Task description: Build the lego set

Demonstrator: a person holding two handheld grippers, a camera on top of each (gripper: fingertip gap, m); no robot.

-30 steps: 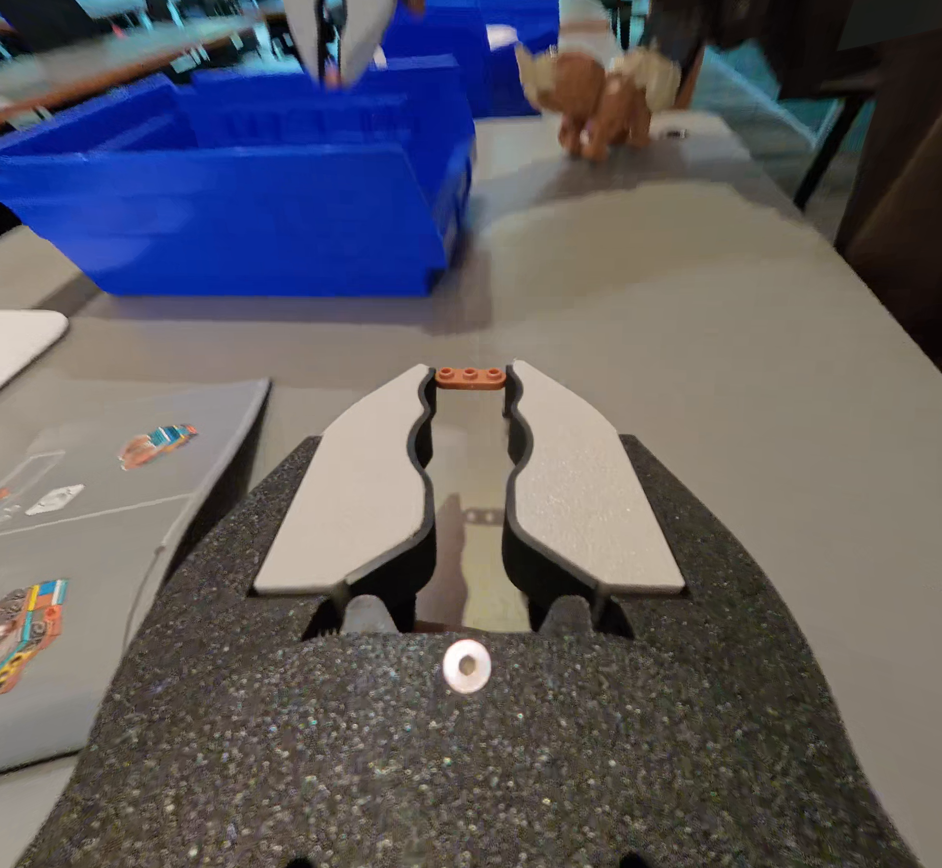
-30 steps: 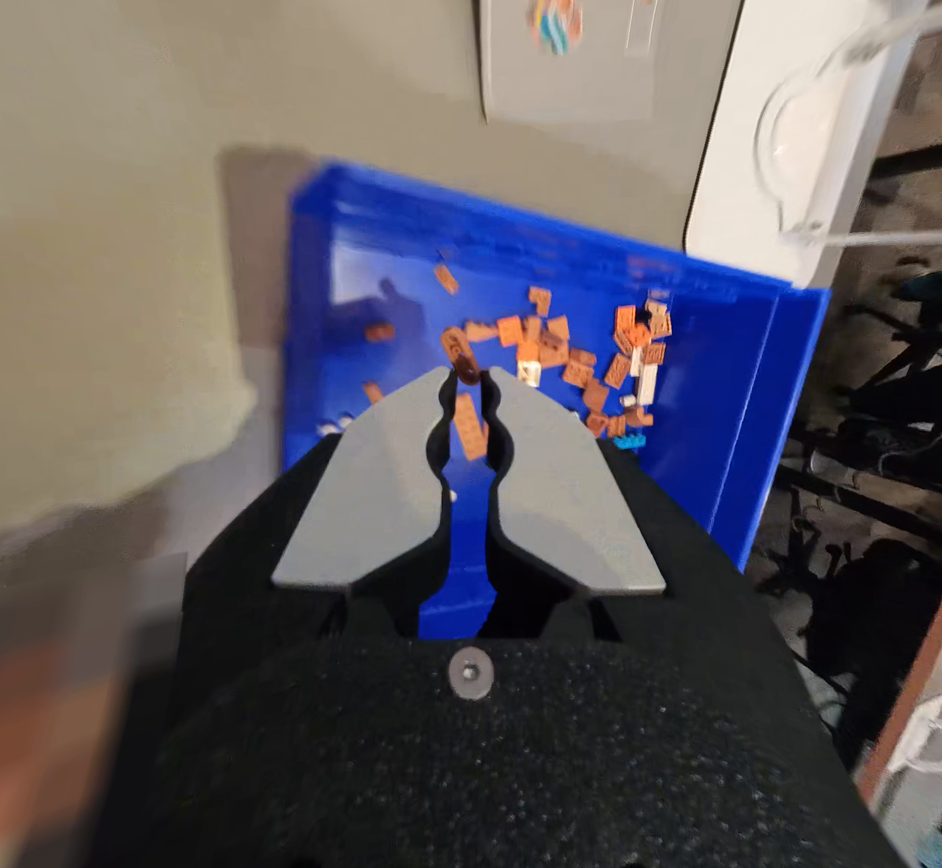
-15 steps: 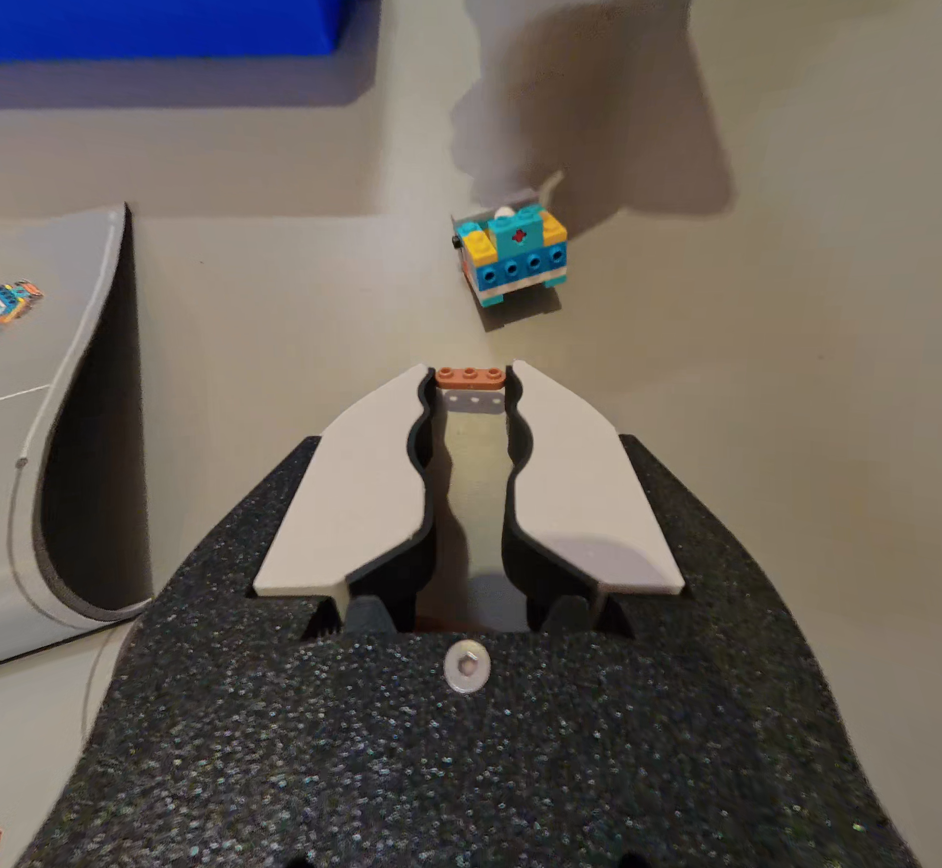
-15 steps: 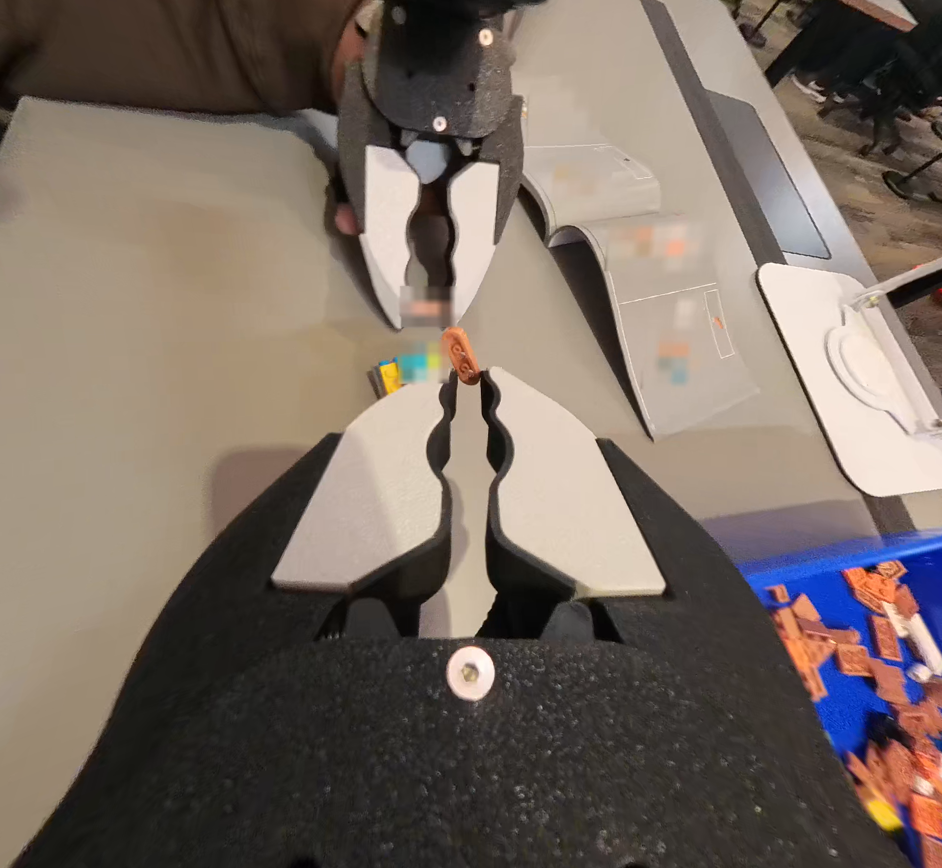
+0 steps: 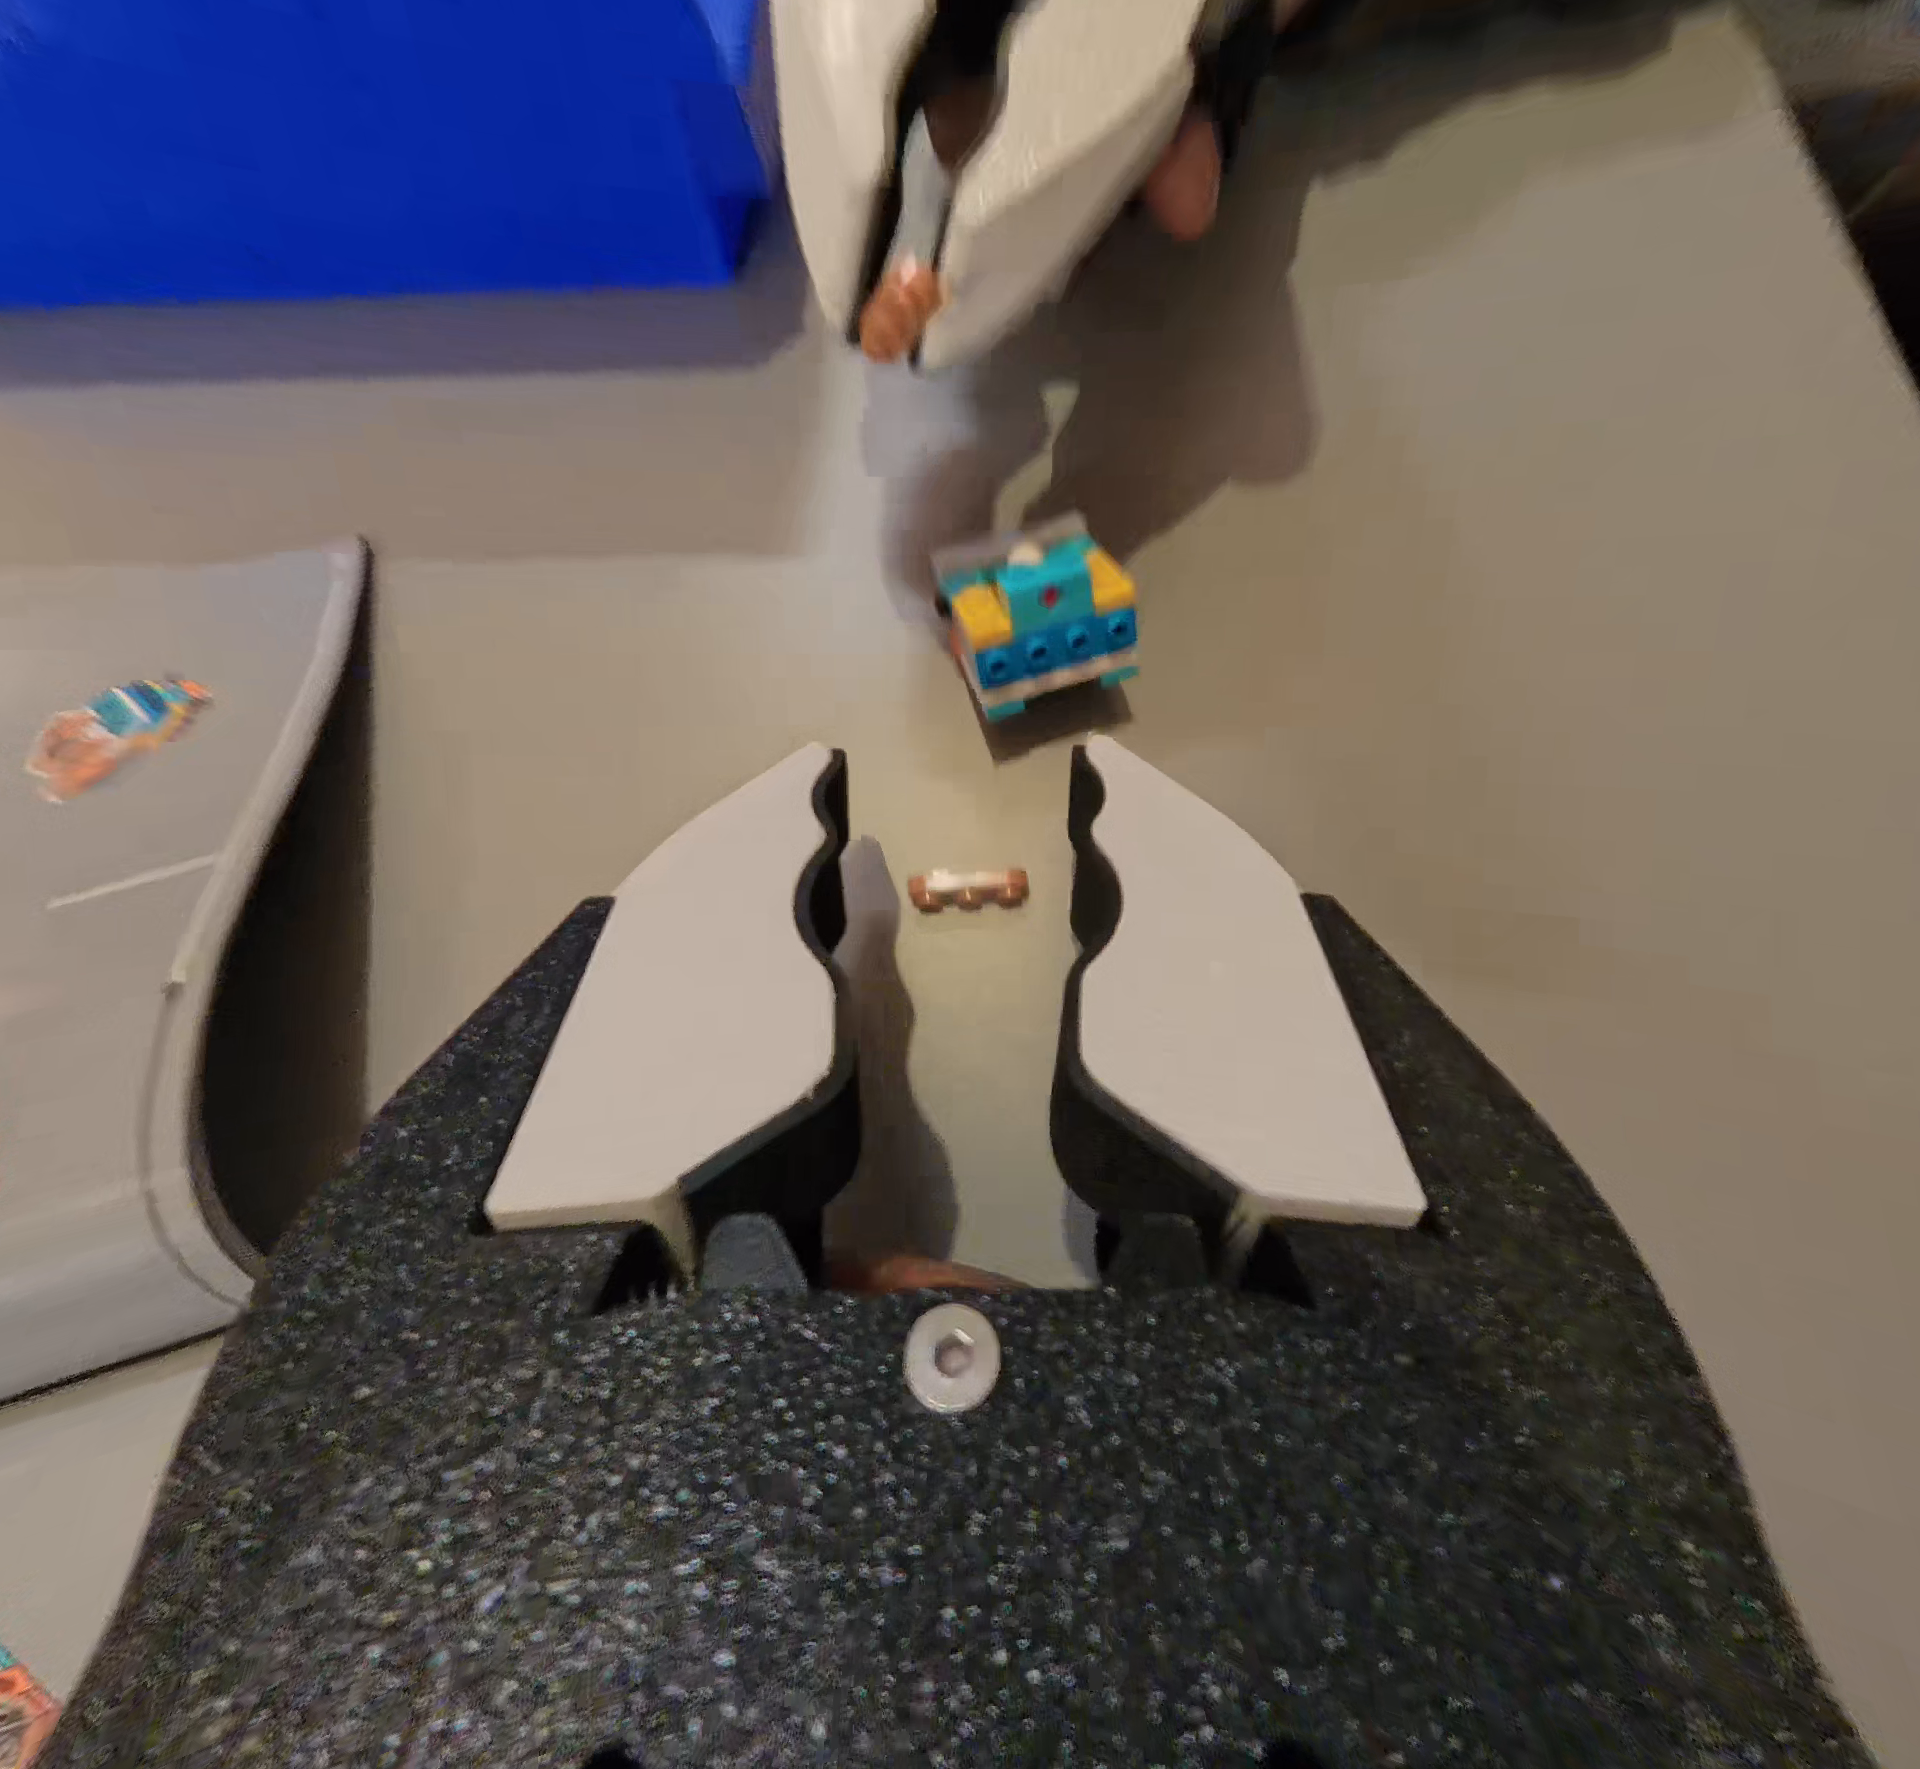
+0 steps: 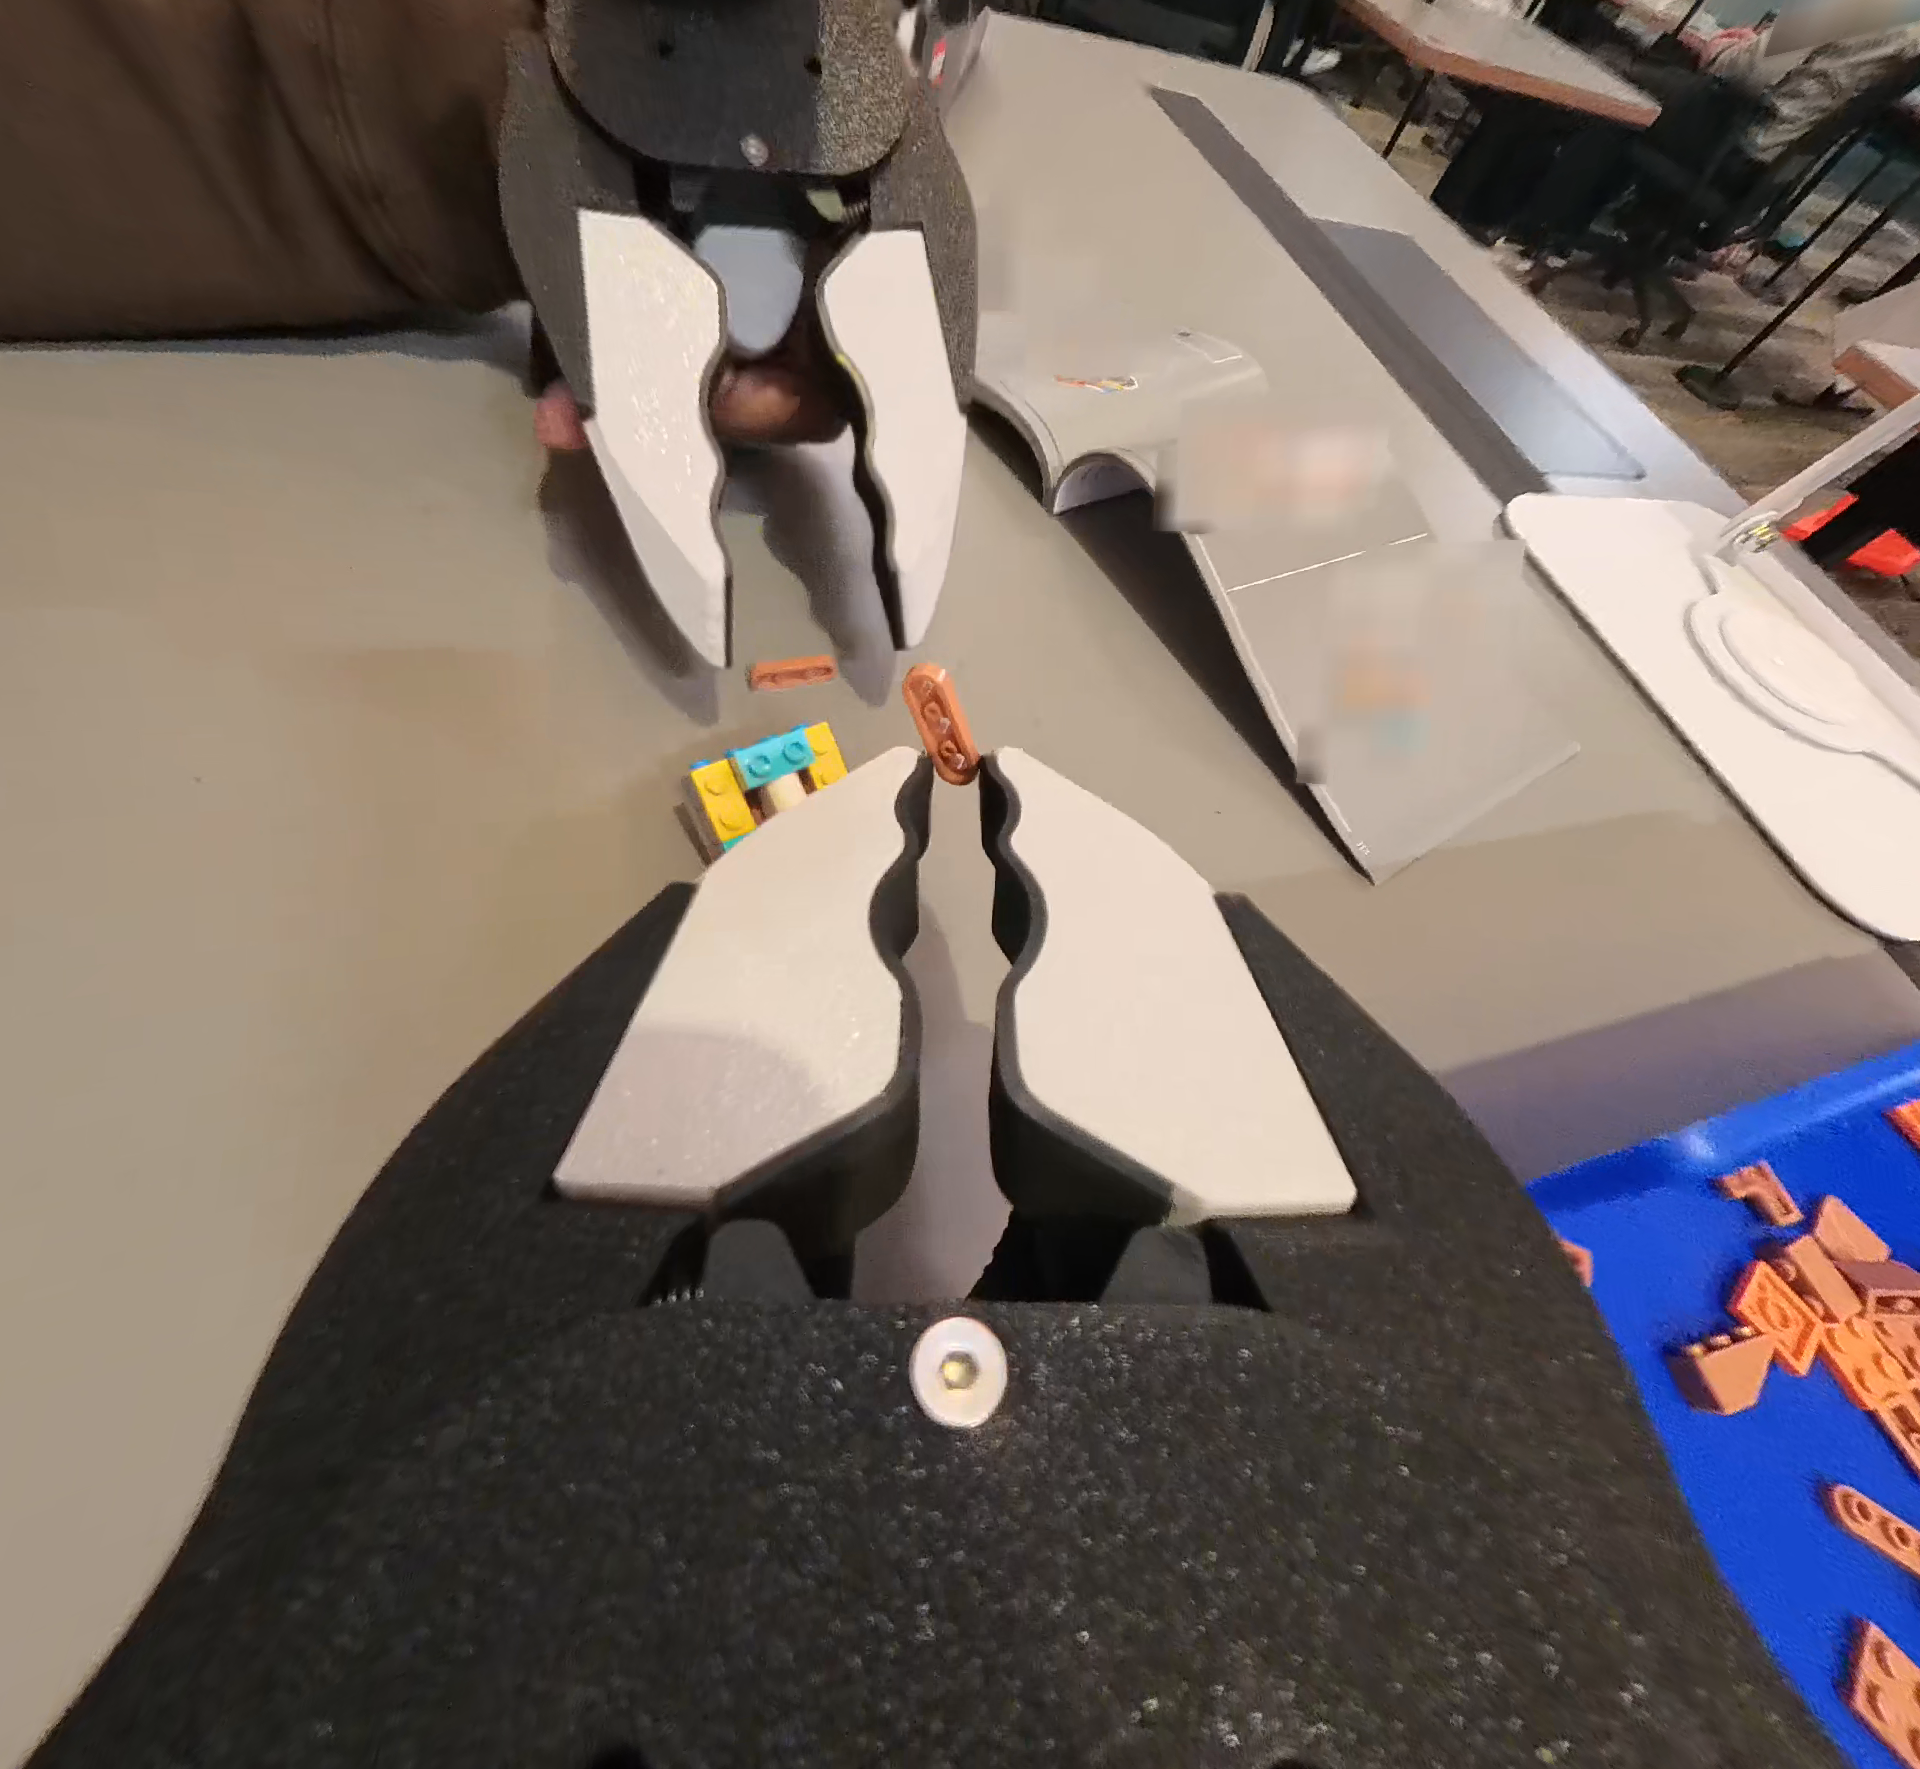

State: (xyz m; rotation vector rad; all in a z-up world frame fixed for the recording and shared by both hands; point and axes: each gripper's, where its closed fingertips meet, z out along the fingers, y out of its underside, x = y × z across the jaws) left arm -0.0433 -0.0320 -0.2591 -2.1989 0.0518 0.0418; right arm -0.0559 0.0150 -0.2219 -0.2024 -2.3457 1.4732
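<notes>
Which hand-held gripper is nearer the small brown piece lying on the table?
Left. The left hand-held gripper is open, straddling the brown piece; the right hand-held gripper sits slightly farther off, gripping another.

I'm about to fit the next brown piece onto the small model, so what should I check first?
1. Right tool shut on the rounded brown plate: ok.
2. Left tool open, with nothing in it: ok.
3. Brown three-stud plate lies free on the table, between the left tool's tips: ok.
4. Small model stands on the table, held by neither tool: not ok for pressing a piece on.
5. Rounded brown plate square in the grip: not ok, it sticks out tilted, gripped only at its lower end.
6. Which studs take the piece: cannot tell.
</notes>
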